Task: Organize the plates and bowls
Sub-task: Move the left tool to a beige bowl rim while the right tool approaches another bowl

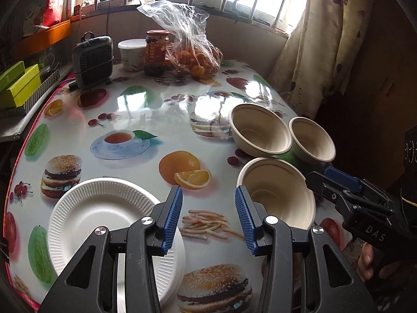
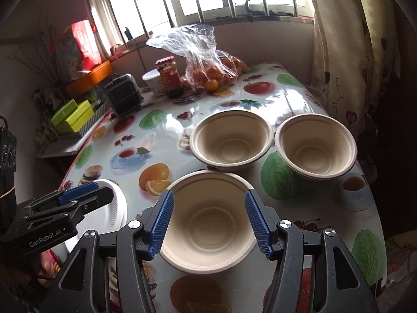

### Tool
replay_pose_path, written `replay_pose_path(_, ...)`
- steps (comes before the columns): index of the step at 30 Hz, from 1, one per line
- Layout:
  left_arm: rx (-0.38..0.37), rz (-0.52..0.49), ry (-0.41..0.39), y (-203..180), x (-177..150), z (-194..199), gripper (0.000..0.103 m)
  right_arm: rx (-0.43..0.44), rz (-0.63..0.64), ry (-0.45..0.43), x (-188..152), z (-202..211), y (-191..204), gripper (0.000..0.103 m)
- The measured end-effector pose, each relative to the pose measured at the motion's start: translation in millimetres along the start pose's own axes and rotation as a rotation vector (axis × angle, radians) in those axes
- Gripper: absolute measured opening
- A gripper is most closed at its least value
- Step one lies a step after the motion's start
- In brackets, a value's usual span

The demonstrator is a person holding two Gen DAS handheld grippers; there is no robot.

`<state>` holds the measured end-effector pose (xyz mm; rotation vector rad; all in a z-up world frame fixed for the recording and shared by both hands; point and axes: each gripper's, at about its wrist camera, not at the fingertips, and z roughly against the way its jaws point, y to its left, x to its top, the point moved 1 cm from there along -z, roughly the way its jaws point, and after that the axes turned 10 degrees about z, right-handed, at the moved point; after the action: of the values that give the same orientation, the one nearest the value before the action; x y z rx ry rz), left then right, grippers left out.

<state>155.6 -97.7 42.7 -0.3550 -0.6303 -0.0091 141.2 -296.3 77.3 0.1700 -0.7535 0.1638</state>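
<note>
Both tongs stand open and empty: the left gripper (image 1: 208, 215) beside the white plates (image 1: 104, 224) stacked at the table's (image 1: 146, 109) near-left edge, the right gripper (image 2: 208, 223) over the nearest bowl (image 2: 208, 224). It should pinch one rim wall squarely, then nest that bowl into the far bowls (image 2: 232, 138) near the right edge.

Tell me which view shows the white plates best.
The left wrist view: the white plates lie close with ribbed rims clear, part hidden behind the left claw. The right wrist view shows only a small part behind the other claw.
</note>
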Motion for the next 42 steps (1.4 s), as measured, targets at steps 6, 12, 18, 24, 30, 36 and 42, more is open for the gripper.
replay_pose_path(6, -0.018, -0.034, 0.019, -19.5, 12.8, -13.7, 0.044, -0.019, -0.039, -0.014, 4.6, 0.2, -25.3, 0.057)
replay_pose_path(12, -0.028, -0.061, 0.042, -36.2, 30.9, -31.2, 0.044, -0.038, -0.070, -0.031, 14.1, -3.9, -49.0, 0.057)
replay_pose_path(18, -0.016, -0.057, 0.068, -41.7, 56.5, -51.5, 0.044, -0.039, -0.087, -0.028, 21.2, -14.5, -60.7, 0.057)
replay_pose_path(24, -0.020, -0.028, 0.091, -43.1, 78.9, -74.5, 0.044, -0.017, -0.089, -0.017, 28.5, -30.0, -66.4, 0.057)
replay_pose_path(30, -0.043, -0.012, 0.116, -44.7, 84.9, -94.4, 0.044, 0.014, -0.068, -0.011, 31.0, -43.5, -63.0, 0.057)
replay_pose_path(36, -0.047, 0.024, 0.160, -39.3, 88.5, -116.7, 0.044, 0.032, -0.082, 0.017, 30.2, -58.8, -65.0, 0.049)
replay_pose_path(42, -0.057, 0.033, 0.171, -41.4, 92.9, -126.0, 0.041, 0.043, -0.103, 0.024, 29.5, -65.2, -70.3, 0.040)
